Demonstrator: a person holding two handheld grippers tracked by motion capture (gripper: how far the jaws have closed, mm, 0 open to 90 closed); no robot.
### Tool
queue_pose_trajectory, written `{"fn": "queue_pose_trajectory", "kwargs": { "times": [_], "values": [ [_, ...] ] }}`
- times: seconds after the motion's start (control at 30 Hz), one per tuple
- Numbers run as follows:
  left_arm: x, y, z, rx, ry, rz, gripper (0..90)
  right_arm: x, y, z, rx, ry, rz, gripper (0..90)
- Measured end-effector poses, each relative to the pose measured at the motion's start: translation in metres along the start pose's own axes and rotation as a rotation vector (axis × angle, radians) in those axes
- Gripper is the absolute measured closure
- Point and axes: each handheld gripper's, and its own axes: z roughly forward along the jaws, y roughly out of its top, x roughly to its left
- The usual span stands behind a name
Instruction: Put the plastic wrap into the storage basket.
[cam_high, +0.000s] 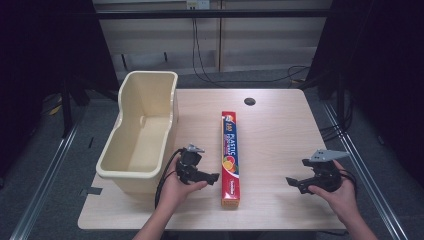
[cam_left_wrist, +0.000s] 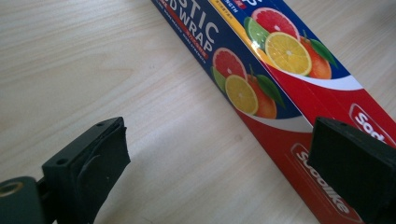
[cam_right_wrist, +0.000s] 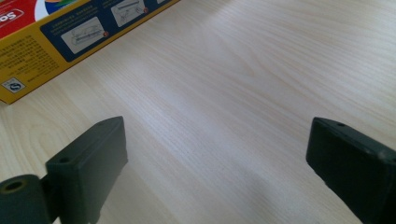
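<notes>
High view: a long plastic wrap box (cam_high: 230, 159) is shown lying flat near the middle of the wooden table (cam_high: 280, 135), its long axis running from the far side toward the person's edge, with the red end nearest the person. To its left, well clear of it, a cream plastic tub (cam_high: 142, 131) is set with its length roughly parallel to the box.

The left gripper (cam_high: 212, 177) is held just beside the near third of the box, its tips pointed across the table toward the box's left face. In the left gripper view the jaws are seen spread wide with nothing pinched; one is over bare table and the other is in front of the red end of the box (cam_left_wrist: 280, 79), so the box lies ahead and to one side of the opening, crossing it at a slant rather than square between the pads. No contact can be made out.

The right gripper (cam_high: 292, 183) is held well apart from the box, on its opposite side, tips also aimed at it. In the right gripper view its jaws are likewise spread and empty over bare wood, and the yellow side of the box (cam_right_wrist: 70, 42) is seen farther off.

The left hand is judged the nearer. A grip across the narrow width is judged to require the opening to be squared to the long axis.
</notes>
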Motion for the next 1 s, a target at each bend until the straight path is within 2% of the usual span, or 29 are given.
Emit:
{"fn": "queue_pose_trajectory", "kwargs": {
  "times": [0.17,0.33,0.43,0.47,0.63,0.8,0.83,1.0],
  "values": [
    [0.001,0.013,0.001,0.018,-0.003,-0.024,4.5,-0.001,0.0,0.0,0.003,-0.02,0.011,4.9],
    [0.001,0.034,0.004,0.035,0.016,-0.044,4.5,-0.003,-0.003,-0.002,0.0,-0.027,0.019,5.0],
    [0.0,0.04,0.005,0.04,0.008,-0.047,4.5,-0.004,-0.003,-0.003,-0.001,-0.03,0.03,5.1],
    [0.001,0.047,0.007,0.057,0.002,-0.051,4.5,-0.004,-0.003,-0.003,-0.001,-0.026,0.03,5.2],
    [0.001,0.06,0.009,0.073,0.0,-0.05,4.5,-0.005,-0.003,-0.003,-0.005,-0.031,0.033,5.4],
    [-0.004,0.073,0.014,0.066,0.008,-0.062,4.6,-0.005,-0.003,-0.003,-0.005,-0.034,0.039,5.4],
    [-0.004,0.075,0.014,0.082,0.01,-0.045,4.9,-0.005,-0.004,-0.003,-0.008,-0.036,0.039,5.2],
    [-0.01,0.082,0.023,0.104,0.015,-0.047,5.0,-0.007,-0.004,-0.004,-0.011,-0.037,0.04,5.3]
  ]
}}
